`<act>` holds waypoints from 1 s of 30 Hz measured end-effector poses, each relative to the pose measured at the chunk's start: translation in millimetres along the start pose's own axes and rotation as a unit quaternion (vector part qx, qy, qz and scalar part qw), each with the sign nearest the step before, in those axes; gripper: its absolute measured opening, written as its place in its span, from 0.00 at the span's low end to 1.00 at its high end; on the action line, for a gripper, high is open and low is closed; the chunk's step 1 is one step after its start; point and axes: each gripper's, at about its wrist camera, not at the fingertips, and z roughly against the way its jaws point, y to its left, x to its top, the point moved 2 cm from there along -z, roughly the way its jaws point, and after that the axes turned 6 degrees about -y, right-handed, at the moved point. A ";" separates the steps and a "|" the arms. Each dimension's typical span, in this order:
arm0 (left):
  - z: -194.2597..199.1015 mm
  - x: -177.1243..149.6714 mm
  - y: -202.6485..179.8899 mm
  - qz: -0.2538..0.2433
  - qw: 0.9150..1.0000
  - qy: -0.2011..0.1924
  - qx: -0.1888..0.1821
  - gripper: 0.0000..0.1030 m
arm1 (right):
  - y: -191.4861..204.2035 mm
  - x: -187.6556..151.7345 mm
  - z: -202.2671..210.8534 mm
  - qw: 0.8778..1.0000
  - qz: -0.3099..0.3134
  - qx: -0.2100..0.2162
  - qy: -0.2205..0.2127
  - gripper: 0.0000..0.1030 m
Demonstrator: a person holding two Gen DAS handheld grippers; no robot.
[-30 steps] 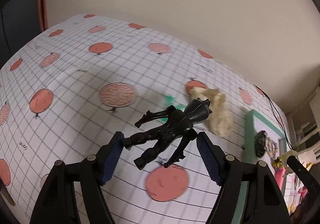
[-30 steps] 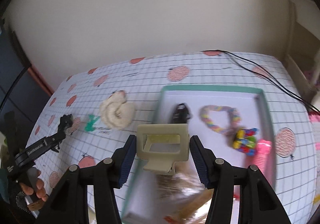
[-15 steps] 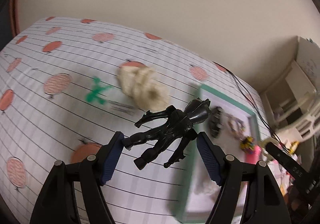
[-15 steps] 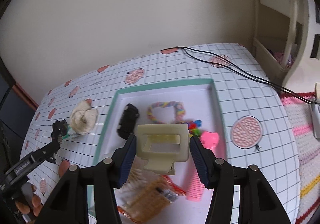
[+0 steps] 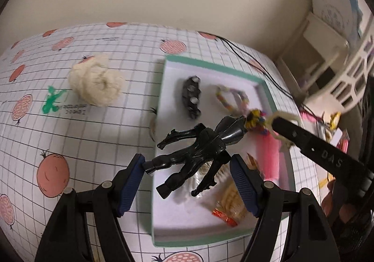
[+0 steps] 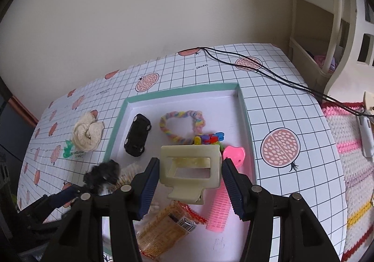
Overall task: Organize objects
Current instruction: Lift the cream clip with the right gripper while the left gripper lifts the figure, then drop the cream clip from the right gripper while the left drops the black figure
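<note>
My left gripper (image 5: 188, 180) is shut on a black action figure (image 5: 201, 145), which hangs over the near left part of the white tray with a green rim (image 5: 210, 64). My right gripper (image 6: 189, 180) is shut on a cream hair claw clip (image 6: 190, 166) above the tray's (image 6: 182, 92) middle. A black toy car (image 6: 138, 136), a rainbow rope ring (image 6: 181, 125), a pink comb (image 6: 222, 203) and a snack packet (image 6: 166, 229) lie in the tray. The figure (image 6: 102, 174) appears blurred at the lower left of the right wrist view.
A cream scrunchie (image 5: 97, 83) and a small green toy (image 5: 52, 100) lie on the pomegranate-print tablecloth left of the tray. Black cables (image 6: 257, 68) cross the table's far right corner. A cream shelf unit (image 6: 327, 28) and a crochet mat (image 6: 350, 145) lie beyond the right edge.
My left gripper has swung right with the figure, from above the tablecloth to above the tray. My right gripper, still holding the clip, has moved further over the tray.
</note>
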 end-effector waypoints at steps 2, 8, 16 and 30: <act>-4.0 -1.8 -1.0 -0.005 1.000 0.010 -0.001 0.74 | 1.0 -1.2 -2.2 1.000 0.001 -0.002 0.004 0.56; -14.3 -12.6 -8.9 -0.022 0.999 0.048 -0.010 0.74 | 4.7 -6.1 -8.1 1.000 0.009 -0.003 0.020 0.56; -26.9 -22.4 -15.3 -0.041 0.996 0.082 -0.007 0.74 | 11.8 -15.3 -20.4 0.998 0.021 -0.008 0.050 0.56; -24.5 -23.7 -17.0 -0.049 0.994 0.091 -0.019 0.74 | 13.4 -18.3 -23.7 0.998 0.017 -0.012 0.056 0.60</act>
